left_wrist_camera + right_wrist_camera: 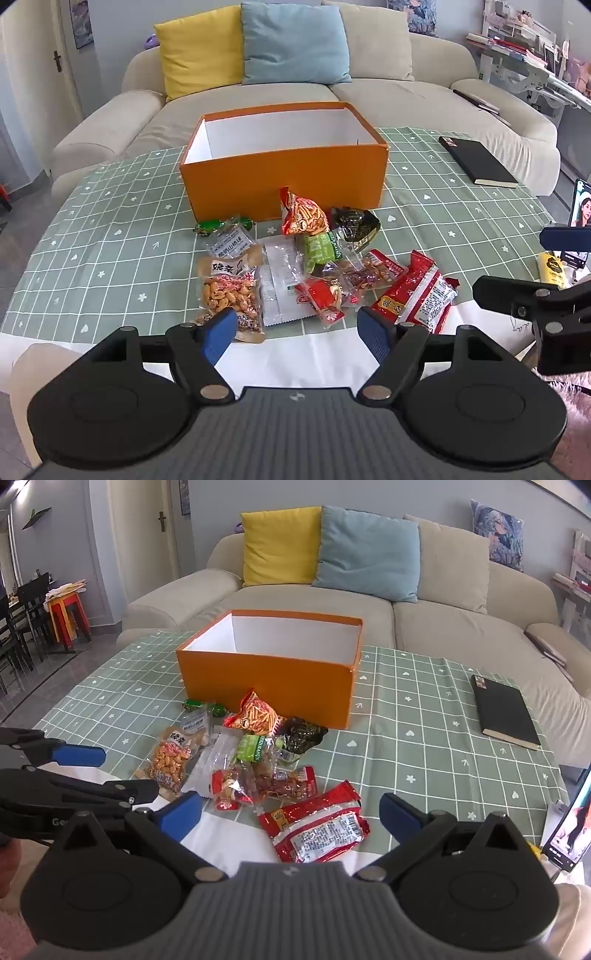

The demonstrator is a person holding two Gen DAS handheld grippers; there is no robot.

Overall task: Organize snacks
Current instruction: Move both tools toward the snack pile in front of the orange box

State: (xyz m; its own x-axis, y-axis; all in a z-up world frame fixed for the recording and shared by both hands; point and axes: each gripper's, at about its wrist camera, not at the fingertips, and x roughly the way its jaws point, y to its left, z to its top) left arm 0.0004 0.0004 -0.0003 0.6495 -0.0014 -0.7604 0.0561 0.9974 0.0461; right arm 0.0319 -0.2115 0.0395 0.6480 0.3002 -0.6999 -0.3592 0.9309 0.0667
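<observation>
A pile of several snack packets [295, 266] lies on the green checked tablecloth in front of an open, empty orange box [284, 177]; the pile [251, 760] and box [269, 672] also show in the right wrist view. A large red packet [417, 295] [317, 827] lies nearest the front right. A peanut bag [229, 295] [170, 760] lies at the pile's left. My left gripper [297, 334] is open and empty, just short of the pile. My right gripper [291, 812] is open and empty, with the red packet between its fingers' line.
A black notebook [478, 160] [506, 712] lies on the table's right. A phone on a stand [581, 221] [569, 830] stands at the right edge. A beige sofa [369, 96] with yellow and blue cushions is behind the table.
</observation>
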